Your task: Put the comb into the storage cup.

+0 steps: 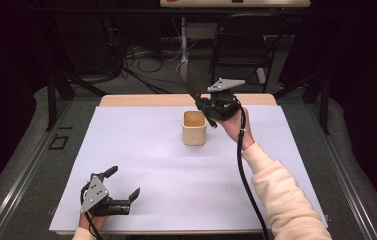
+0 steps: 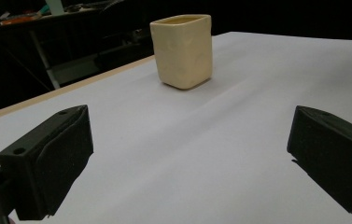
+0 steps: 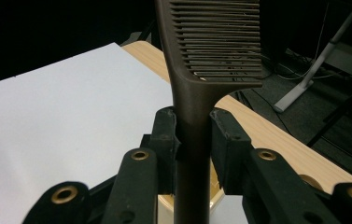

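Observation:
A cream square cup (image 1: 194,128) stands upright on the white sheet (image 1: 151,170), a little behind the table's middle. Just above its back right rim, my right gripper (image 1: 203,103) is shut on the handle of a dark comb (image 1: 191,82), whose toothed end points up and away. In the right gripper view the comb (image 3: 211,46) rises between the jaws, with the cup's rim (image 3: 165,203) under them. My left gripper (image 1: 124,182) rests open at the sheet's front left, nothing between its fingers. From there the cup (image 2: 181,44) is seen far ahead of the left gripper (image 2: 187,163).
The white sheet covers most of a wooden table; a bare wood strip (image 1: 141,100) shows along the far edge. A black chair (image 1: 241,40) and cables on the floor lie beyond the table. A sleeved forearm (image 1: 281,195) crosses the sheet's right side.

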Available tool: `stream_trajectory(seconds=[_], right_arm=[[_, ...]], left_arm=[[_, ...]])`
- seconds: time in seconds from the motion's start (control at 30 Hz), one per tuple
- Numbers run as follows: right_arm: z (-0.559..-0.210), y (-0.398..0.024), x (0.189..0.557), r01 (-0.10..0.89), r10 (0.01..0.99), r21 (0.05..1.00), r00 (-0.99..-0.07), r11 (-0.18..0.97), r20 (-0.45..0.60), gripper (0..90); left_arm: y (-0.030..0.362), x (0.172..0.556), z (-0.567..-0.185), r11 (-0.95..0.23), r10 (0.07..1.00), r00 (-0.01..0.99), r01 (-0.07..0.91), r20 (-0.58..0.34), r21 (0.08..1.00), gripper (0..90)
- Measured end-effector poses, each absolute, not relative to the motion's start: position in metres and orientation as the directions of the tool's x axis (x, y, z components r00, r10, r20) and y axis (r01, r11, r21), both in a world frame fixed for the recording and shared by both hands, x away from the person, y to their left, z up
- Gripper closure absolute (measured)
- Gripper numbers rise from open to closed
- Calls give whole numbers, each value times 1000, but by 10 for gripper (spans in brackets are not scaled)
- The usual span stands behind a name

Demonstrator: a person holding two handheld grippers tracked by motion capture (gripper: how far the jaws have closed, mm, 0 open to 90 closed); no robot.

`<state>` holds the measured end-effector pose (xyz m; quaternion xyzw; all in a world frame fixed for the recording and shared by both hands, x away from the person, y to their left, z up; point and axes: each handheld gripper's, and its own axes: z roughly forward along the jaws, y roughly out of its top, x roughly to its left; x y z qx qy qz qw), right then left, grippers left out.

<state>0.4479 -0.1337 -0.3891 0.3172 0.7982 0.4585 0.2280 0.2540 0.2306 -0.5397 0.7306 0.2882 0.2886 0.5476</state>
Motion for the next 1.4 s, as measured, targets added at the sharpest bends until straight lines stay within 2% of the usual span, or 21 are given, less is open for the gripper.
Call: stream_trajectory(seconds=[1.4], right_arm=[[-396, -120, 463, 280, 734, 897, -676, 343, -69, 723]], left_arm=[[230, 254, -540, -234, 734, 671, 103, 106, 967, 4]])
